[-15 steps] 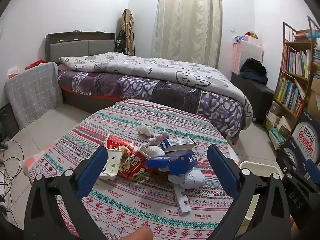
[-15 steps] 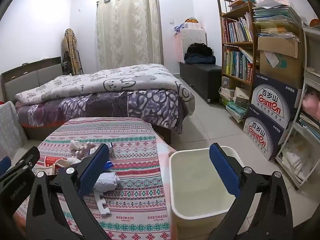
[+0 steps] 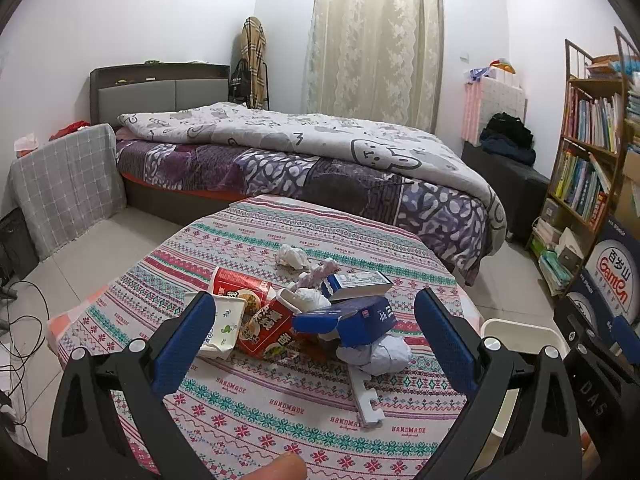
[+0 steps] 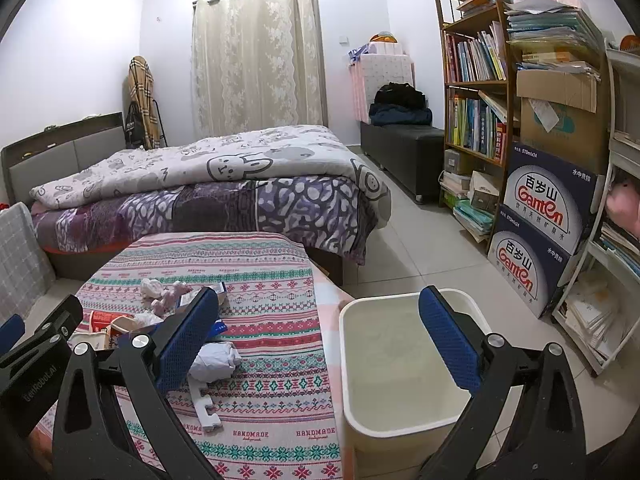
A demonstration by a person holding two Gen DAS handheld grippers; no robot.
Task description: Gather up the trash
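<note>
A heap of trash lies on the table with the patterned cloth (image 3: 256, 412): a red noodle cup (image 3: 266, 330), a white paper cup (image 3: 222, 326), a blue carton (image 3: 360, 320), a blue and white box (image 3: 356, 282), a crumpled white paper ball (image 3: 386, 354), a tissue wad (image 3: 292, 256) and a white foam piece (image 3: 366, 398). My left gripper (image 3: 312, 338) is open and empty, just short of the heap. My right gripper (image 4: 320, 338) is open and empty, over the gap between the table's right edge and the white bin (image 4: 400, 420). The paper ball (image 4: 214, 360) shows by its left finger.
The white bin (image 3: 520, 336) stands on the floor against the table's right side. A bed (image 4: 224, 184) lies behind the table. A bookshelf (image 4: 480, 92) and stacked water cartons (image 4: 536, 236) line the right wall. Cables (image 3: 20, 320) lie on the floor at left.
</note>
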